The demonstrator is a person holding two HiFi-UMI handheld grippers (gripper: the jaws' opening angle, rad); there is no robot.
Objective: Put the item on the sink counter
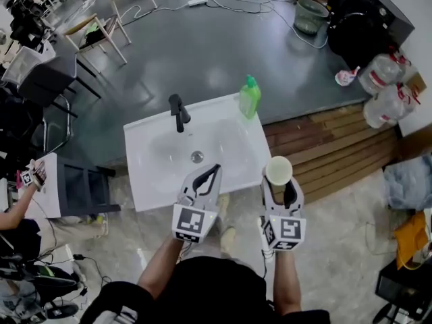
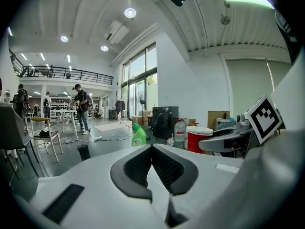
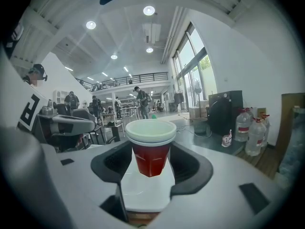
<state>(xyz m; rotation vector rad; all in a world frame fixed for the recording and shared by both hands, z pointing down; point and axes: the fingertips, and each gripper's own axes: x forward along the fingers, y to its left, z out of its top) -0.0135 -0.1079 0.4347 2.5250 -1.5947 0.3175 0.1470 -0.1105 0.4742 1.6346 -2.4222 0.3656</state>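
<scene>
Grey floor spreads wide and open beyond the white sink surface (image 1: 145, 181), with wooden decking (image 1: 324, 147) running off to the right of my right gripper (image 1: 279, 186). The sink surface sits directly ahead of both grippers. Its near edge lies under them and its right edge is just beside the right one. Around the basin the flat rim is narrow. The bare strip I can see best runs along the right side, ahead of the right gripper.

Far off to the right are a black cabinet (image 1: 368, 19) and clear water jugs (image 1: 381, 73), well apart from me. A chair (image 1: 101, 32) stands far to the left. On the surface itself, a green bottle (image 1: 250, 96) stands upright at the far right corner, straight ahead of the right gripper. A black tap (image 1: 179, 112) rises at the far edge, ahead of the left gripper (image 1: 214, 171).

My right gripper's jaws stand wide, clamped on the sides of a red cup (image 3: 151, 149). The cup is upright, with its white rim above the pads, over the near right corner of the surface. My left gripper's jaws are closed together with nothing between them.
</scene>
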